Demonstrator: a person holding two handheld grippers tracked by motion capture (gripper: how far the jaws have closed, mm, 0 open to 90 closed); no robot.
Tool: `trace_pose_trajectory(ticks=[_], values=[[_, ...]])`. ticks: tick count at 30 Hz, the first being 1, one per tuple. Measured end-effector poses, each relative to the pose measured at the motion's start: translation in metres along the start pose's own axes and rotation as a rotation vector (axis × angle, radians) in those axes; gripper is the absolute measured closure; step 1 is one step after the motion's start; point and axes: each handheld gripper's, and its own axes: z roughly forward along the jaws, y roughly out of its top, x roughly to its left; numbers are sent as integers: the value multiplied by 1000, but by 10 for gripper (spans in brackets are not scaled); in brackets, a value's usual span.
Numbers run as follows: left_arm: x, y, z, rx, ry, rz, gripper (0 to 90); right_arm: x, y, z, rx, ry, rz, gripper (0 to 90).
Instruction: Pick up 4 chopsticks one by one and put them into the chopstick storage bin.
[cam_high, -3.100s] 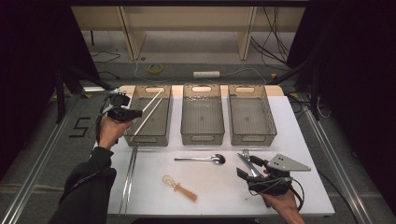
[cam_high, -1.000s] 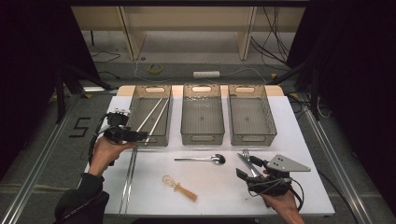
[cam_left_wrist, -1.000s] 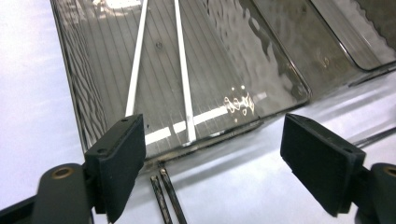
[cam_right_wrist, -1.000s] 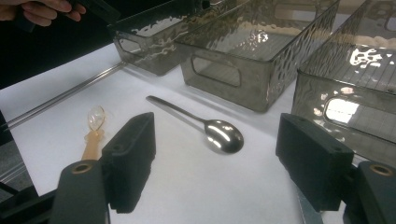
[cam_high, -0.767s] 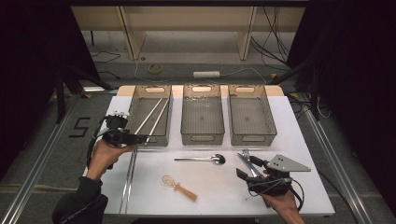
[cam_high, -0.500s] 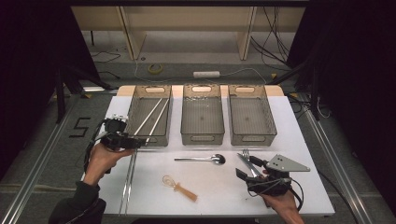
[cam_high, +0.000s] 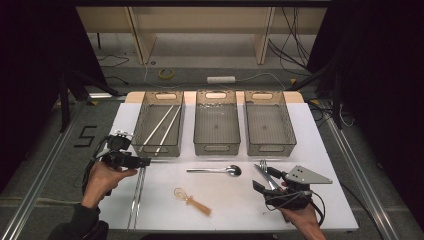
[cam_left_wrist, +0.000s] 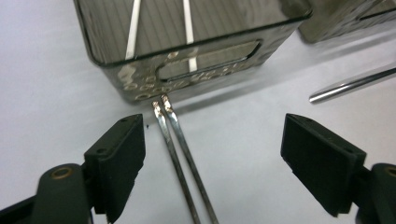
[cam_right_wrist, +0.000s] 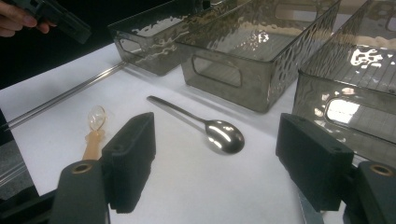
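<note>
My left gripper (cam_high: 142, 161) hovers open at the table's left edge, in front of the left bin (cam_high: 159, 150). A pair of metal chopsticks (cam_left_wrist: 180, 149) lies on the table between its wide jaws, tips almost touching the bin's front wall; the same metal chopsticks (cam_high: 137, 197) run toward the near edge. Two white chopsticks (cam_high: 161, 127) lie inside that bin. My right gripper (cam_high: 262, 181) rests open at the near right, facing a steel spoon (cam_right_wrist: 224, 135). A small whisk with a wooden handle (cam_high: 192, 200) lies mid-table.
Three clear grey bins stand in a row; the middle bin (cam_high: 216, 148) and right bin (cam_high: 270, 148) hold nothing I can see. A fork (cam_high: 264, 170) lies just beyond my right gripper. The spoon (cam_high: 215, 170) lies before the middle bin.
My left gripper has drawn back from over the left bin toward the near left, down over the metal chopsticks. The right gripper has stayed put.
</note>
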Motion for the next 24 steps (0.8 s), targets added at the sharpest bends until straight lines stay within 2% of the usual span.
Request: trace_pose_trajectory(ticks=[14,24], values=[[10,-24,6,40,33,-47,243,0,0,0,0,0,-4,296],[15,-34,11,90,48,-55,267,0,0,0,0,-1,-5,296]])
